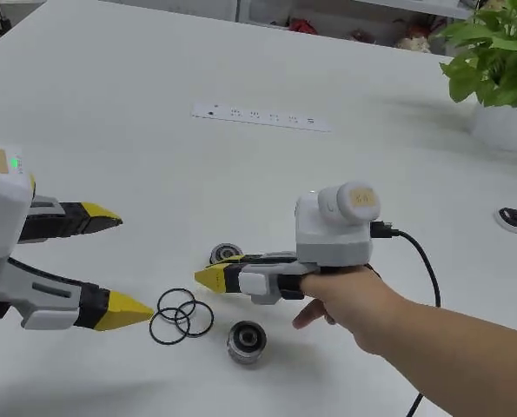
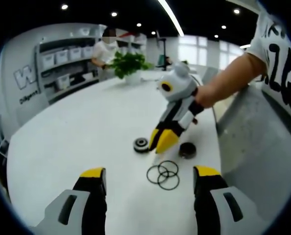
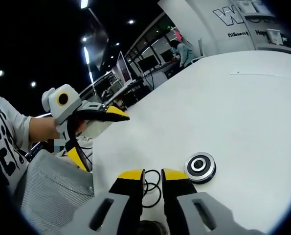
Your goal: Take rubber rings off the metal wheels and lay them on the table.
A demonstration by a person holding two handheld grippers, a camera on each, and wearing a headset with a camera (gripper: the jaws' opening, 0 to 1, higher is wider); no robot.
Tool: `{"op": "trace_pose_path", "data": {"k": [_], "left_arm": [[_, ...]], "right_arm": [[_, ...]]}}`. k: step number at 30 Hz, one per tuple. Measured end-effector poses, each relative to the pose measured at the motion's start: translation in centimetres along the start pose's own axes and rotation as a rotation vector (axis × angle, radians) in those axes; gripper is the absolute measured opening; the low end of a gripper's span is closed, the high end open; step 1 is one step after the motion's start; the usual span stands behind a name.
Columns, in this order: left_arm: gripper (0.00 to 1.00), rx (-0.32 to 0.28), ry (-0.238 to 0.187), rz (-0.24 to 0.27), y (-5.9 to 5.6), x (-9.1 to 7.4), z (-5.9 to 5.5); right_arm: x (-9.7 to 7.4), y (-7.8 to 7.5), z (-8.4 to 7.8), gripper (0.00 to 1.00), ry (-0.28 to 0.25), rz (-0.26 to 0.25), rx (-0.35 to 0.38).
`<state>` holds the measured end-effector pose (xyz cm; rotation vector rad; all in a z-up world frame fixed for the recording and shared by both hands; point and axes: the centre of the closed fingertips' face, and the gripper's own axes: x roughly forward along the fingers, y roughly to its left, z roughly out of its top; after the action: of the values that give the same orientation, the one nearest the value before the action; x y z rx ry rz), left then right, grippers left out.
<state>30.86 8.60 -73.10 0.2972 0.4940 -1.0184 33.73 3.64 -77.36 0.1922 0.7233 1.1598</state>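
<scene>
Left gripper wide apart, right gripper pinched together.
3 thin black rubber rings on white worktop btw. them.

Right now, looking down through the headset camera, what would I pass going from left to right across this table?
left gripper → rubber rings → nearer metal wheel → person's hand → potted plant
</scene>
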Motion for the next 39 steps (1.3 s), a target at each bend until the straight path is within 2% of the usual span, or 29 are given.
{"op": "trace_pose_path", "data": {"k": [15, 39], "left_arm": [[0.73, 0.006, -0.012, 0.002, 0.8, 0.7, 1.0], [0.69, 0.012, -0.032, 0.002, 2.1, 2.1, 2.6]], "right_arm": [[-1.1, -1.1, 1.5, 0.12, -0.053, -0.027, -0.012], [-2.7, -3.1, 2.5, 0.14, -0.085, -0.089, -0.039]]}}
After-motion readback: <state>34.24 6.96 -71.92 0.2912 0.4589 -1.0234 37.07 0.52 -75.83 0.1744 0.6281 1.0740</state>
